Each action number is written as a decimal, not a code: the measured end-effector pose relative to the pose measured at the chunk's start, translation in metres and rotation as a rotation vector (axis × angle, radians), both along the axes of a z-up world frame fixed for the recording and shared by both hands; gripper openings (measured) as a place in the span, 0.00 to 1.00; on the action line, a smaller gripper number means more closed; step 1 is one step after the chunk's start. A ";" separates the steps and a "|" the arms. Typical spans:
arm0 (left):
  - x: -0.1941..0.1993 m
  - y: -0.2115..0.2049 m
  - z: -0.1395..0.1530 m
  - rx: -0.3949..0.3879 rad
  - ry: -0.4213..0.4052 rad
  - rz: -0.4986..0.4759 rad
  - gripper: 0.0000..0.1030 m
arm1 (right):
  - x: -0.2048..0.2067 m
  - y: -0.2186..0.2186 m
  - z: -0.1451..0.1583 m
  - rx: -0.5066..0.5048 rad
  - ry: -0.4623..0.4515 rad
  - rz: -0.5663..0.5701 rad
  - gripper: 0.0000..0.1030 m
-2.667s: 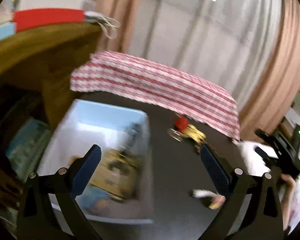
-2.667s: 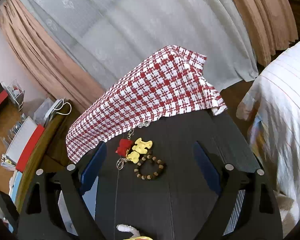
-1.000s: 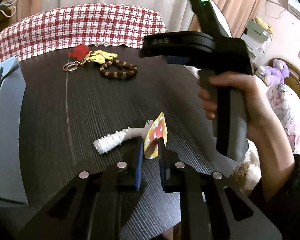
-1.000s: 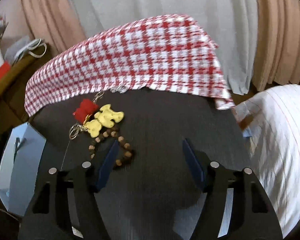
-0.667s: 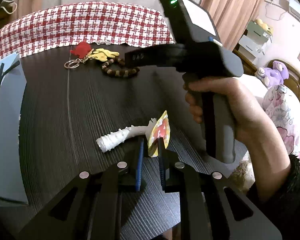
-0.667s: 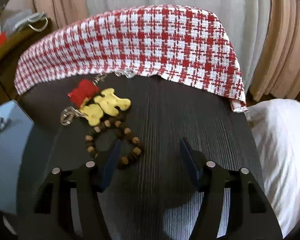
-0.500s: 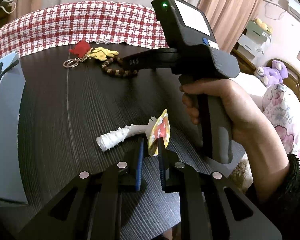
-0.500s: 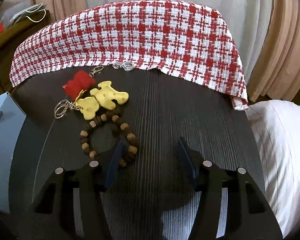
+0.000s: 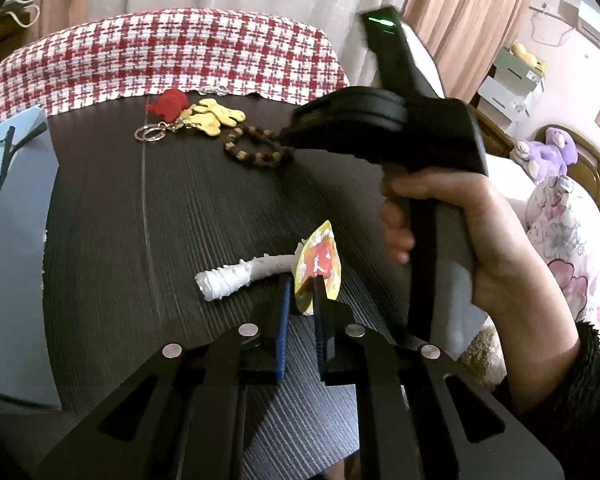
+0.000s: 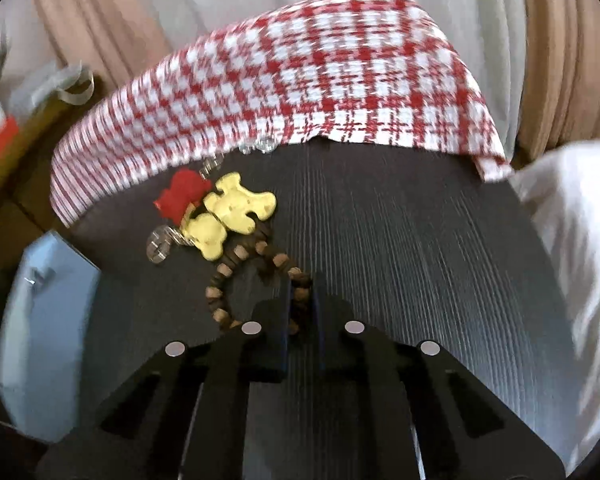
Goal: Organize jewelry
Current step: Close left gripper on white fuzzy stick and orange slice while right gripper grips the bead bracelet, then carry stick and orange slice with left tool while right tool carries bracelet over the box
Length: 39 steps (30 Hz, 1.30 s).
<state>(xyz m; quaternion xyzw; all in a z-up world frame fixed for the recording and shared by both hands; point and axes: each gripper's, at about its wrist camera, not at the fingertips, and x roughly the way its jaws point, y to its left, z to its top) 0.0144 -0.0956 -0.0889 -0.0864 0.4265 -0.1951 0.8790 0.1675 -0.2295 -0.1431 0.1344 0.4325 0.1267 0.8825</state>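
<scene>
Both grippers are clamped: our left gripper (image 9: 300,300) pinches the yellow tag (image 9: 319,264) of the white ornament (image 9: 240,276); our right gripper (image 10: 300,300), jaws just closed, grips the bead bracelet (image 10: 256,276). Beyond, the keychain (image 10: 220,216) lies unsorted; the blue box (image 9: 12,240) awaits everything.

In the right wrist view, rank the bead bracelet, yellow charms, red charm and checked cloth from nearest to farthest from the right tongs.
1. Bead bracelet: between the right tongs' jaws, which have just been closing on it.
2. Yellow charms: just beyond, up and left.
3. Red charm: left of the yellow ones, slightly farther.
4. Checked cloth: across the far table edge.
</scene>
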 end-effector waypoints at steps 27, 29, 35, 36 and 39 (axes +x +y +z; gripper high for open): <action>-0.012 0.011 0.023 0.024 -0.060 0.035 0.04 | -0.036 -0.011 0.058 0.023 -0.128 -0.038 0.11; -0.014 0.015 0.026 0.028 -0.070 0.029 0.11 | -0.038 -0.012 0.058 0.024 -0.127 -0.038 0.11; -0.024 0.025 0.033 -0.017 -0.102 0.043 0.76 | -0.038 -0.013 0.055 0.033 -0.116 -0.042 0.11; -0.022 0.023 0.030 -0.009 -0.083 0.049 0.76 | -0.038 -0.013 0.054 0.034 -0.115 -0.040 0.11; -0.019 0.017 0.018 -0.002 -0.039 0.023 0.73 | -0.039 -0.012 0.054 0.034 -0.114 -0.035 0.11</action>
